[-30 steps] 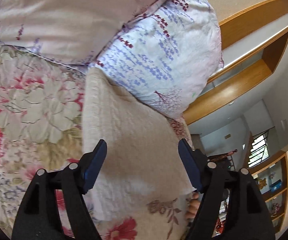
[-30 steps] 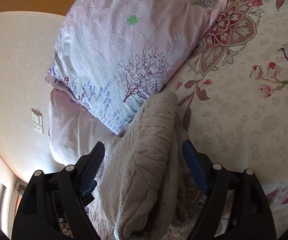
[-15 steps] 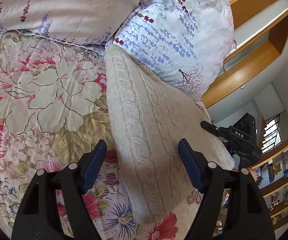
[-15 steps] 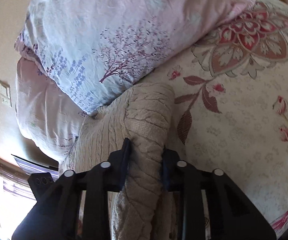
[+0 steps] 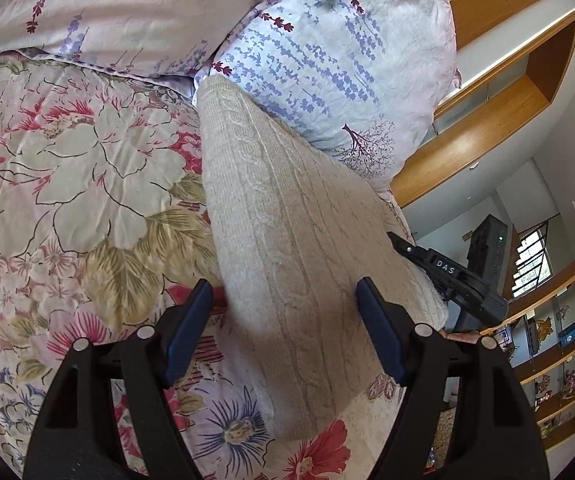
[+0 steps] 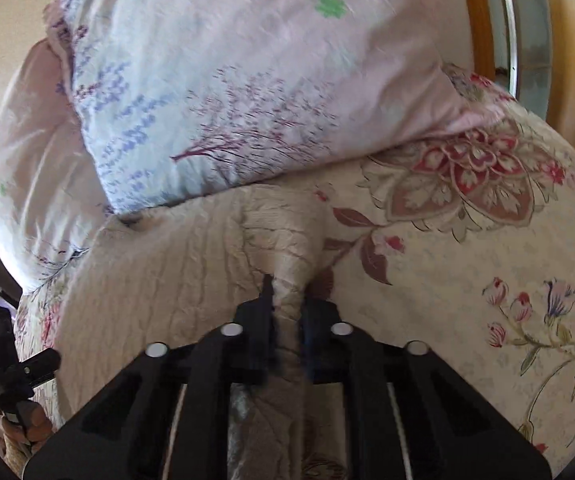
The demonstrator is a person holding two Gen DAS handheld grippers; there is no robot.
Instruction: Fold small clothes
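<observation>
Pinching a ridge of the cream cable-knit garment with the right gripper, pads pressed tight on the knit. Lying on the floral quilt, far end against the pillow. Hovering spread over the near end with the left gripper, nothing clamped. Advising level lifting, edges matched. Showing no containers.

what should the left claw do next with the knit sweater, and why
Probably close the left claw on the cream knit sweater. Its jaws stand wide apart, with the sweater lying between them on the floral quilt, not yet pinched. The right claw has just closed and is clamped on a bunched fold at the other edge, so a second grip would likely let both lift and fold it.
</observation>
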